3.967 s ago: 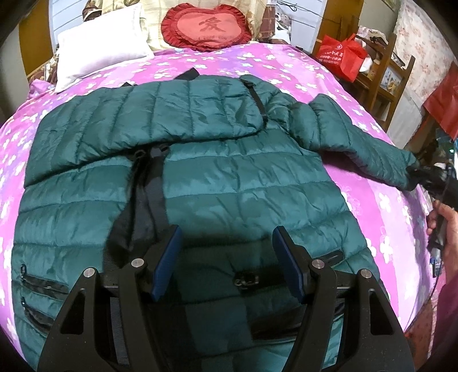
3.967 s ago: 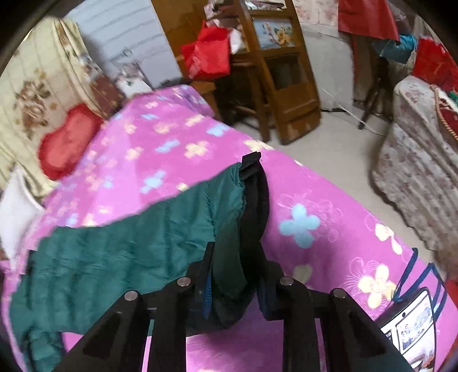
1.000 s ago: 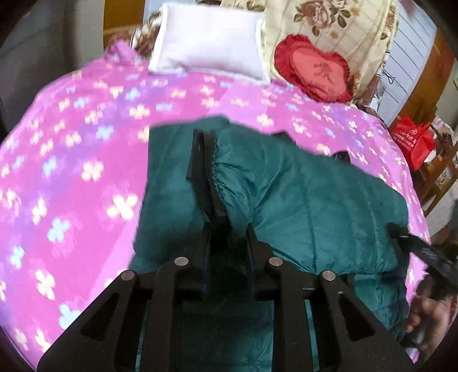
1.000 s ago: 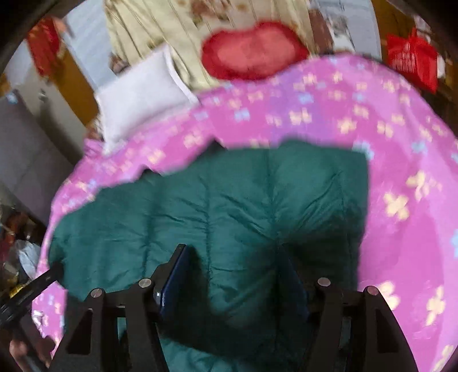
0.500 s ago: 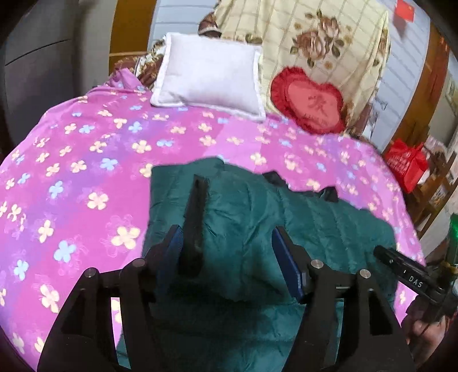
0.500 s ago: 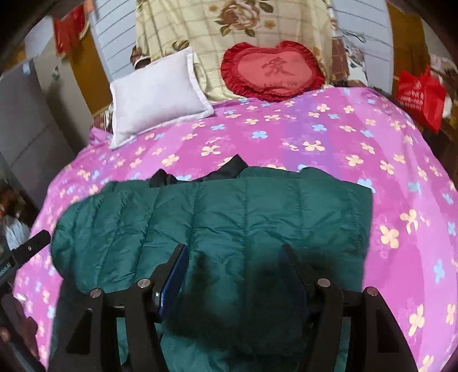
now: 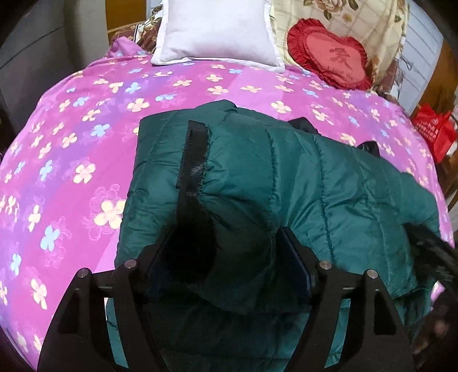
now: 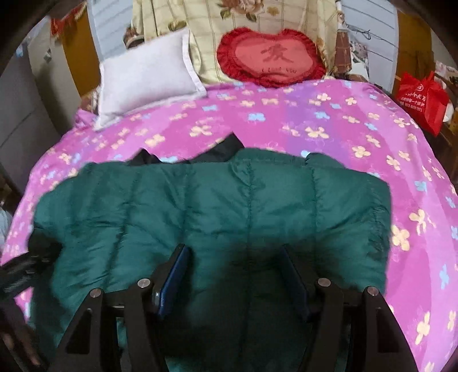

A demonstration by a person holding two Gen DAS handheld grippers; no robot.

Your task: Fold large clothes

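Observation:
A dark green quilted puffer jacket (image 7: 300,183) lies folded on the pink flowered bedspread (image 7: 71,137); its black zipper edge (image 7: 191,160) runs toward me. My left gripper (image 7: 227,257) is open, jaws wide, with a puffed fold of the jacket bulging between them. In the right wrist view the jacket (image 8: 217,206) spreads across the bed, black collar (image 8: 220,150) at its far edge. My right gripper (image 8: 234,274) is open just above the jacket's near part. Each gripper shows dimly at the other view's edge.
A white pillow (image 7: 217,31) and a red heart cushion (image 7: 329,57) lie at the head of the bed against a floral quilt (image 8: 257,17). A red bag (image 8: 420,97) stands at the bed's right side. A grey cabinet (image 7: 34,51) is at left.
One second ago my left gripper was shut on the jacket's edge; it has opened. Both grippers have lowered closer to the jacket. The right gripper stays open.

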